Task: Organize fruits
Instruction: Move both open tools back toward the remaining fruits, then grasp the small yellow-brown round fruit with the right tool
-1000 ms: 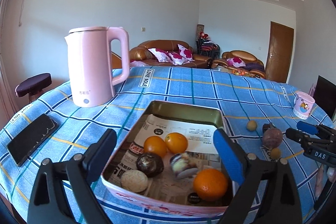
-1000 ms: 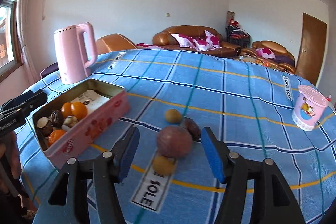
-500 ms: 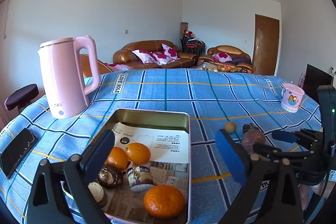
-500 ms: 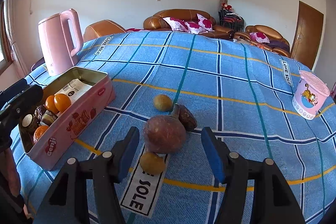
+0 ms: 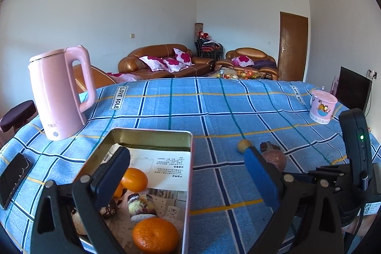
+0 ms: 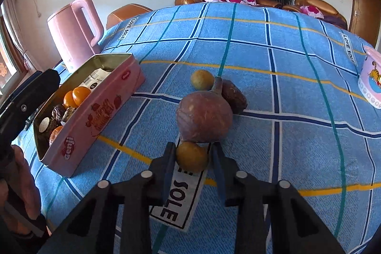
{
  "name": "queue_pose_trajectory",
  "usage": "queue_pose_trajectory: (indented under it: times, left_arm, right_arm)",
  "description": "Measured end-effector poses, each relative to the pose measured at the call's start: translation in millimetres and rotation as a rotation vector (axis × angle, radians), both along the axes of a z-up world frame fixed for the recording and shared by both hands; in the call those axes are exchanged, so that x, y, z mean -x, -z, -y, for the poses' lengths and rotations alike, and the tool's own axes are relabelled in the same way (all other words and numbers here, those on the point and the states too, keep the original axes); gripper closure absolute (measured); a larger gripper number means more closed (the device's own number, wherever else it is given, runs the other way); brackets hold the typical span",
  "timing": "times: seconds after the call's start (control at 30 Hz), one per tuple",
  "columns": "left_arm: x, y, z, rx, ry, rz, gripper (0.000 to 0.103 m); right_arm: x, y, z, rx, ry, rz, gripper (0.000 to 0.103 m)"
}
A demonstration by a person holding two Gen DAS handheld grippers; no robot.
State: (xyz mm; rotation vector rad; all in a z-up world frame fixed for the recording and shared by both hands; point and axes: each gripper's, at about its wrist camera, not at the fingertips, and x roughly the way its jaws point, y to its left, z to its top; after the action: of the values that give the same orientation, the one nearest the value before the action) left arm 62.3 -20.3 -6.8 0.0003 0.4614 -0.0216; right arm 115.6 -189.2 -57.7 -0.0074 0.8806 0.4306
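A pink tin box (image 6: 95,118) holds oranges (image 5: 154,233) and several dark fruits on the blue checked cloth. To its right lie a big reddish-brown fruit (image 6: 204,117), a dark wrinkled fruit (image 6: 234,97) and a small yellow-green fruit (image 6: 202,79). My right gripper (image 6: 192,157) is low on the cloth with its fingers closed against a second small yellow-green fruit (image 6: 191,157). My left gripper (image 5: 188,173) is open and empty above the tin's right wall (image 5: 187,194). The big fruit also shows in the left wrist view (image 5: 276,160).
A pink kettle (image 5: 59,97) stands behind the tin. A black phone (image 5: 13,179) lies at the left edge. A pink cup (image 5: 322,110) stands at the far right. White "LOVE SOLE" labels are sewn on the cloth. Sofas stand beyond the table.
My right gripper has dropped forward and closed on the near small yellow-green fruit. My left gripper has drifted right, so the tin sits further left in its view.
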Motion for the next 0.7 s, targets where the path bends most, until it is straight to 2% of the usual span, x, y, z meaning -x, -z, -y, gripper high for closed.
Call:
queue_pose_trajectory:
  times: [0.2, 0.47, 0.7]
  left_arm:
    - [-16, 2, 21, 0.013, 0.065, -0.04, 0.004]
    - [-46, 18, 59, 0.031, 0.141, -0.136, 0.004]
    - [-58, 31, 87, 0.042, 0.198, -0.197, 0.005]
  right_arm:
    - [12, -8, 9, 0.038, 0.021, 0.065, 0.074]
    - [4, -21, 47, 0.072, 0.15, 0.137, 0.074]
    - [-13, -18, 70, 0.093, 0.23, 0.144, 0.074]
